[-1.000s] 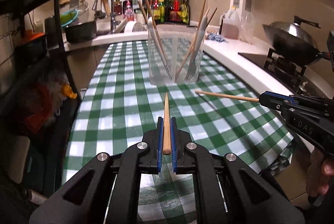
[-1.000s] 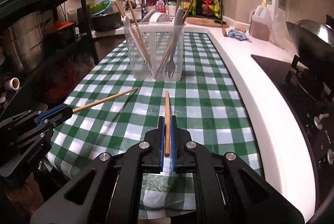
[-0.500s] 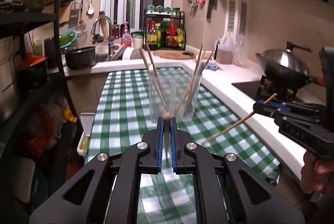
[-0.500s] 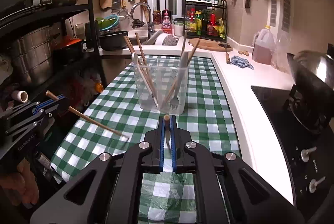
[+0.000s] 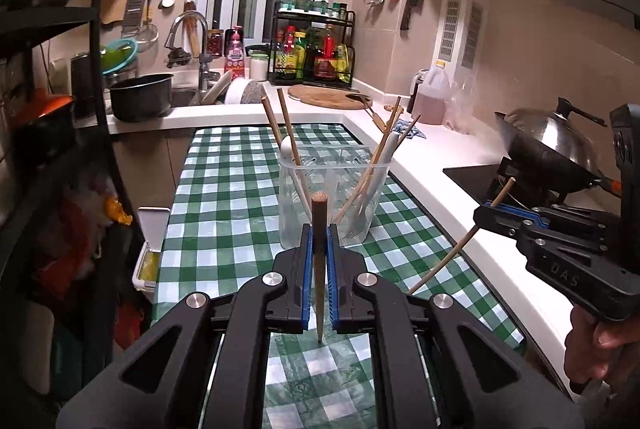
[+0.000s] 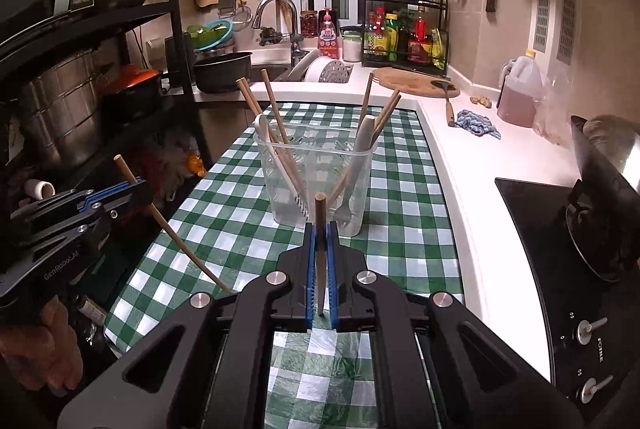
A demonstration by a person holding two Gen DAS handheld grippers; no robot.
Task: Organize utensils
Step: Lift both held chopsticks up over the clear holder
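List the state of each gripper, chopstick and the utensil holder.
left gripper: shut on a chopstick
left chopstick: clamped, tilted steeply
right gripper: shut on a chopstick
right chopstick: clamped, tilted steeply
clear holder: upright on the checked cloth, holding utensils

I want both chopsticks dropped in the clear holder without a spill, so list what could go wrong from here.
1. The clear holder looks light and already holds chopsticks leaning outward on both sides; a careless entry could knock them or tip it.
2. The left gripper and right gripper each pinch one chopstick over a short stretch; it may pivot or slip.
3. Both aim at one opening, so the two could collide.
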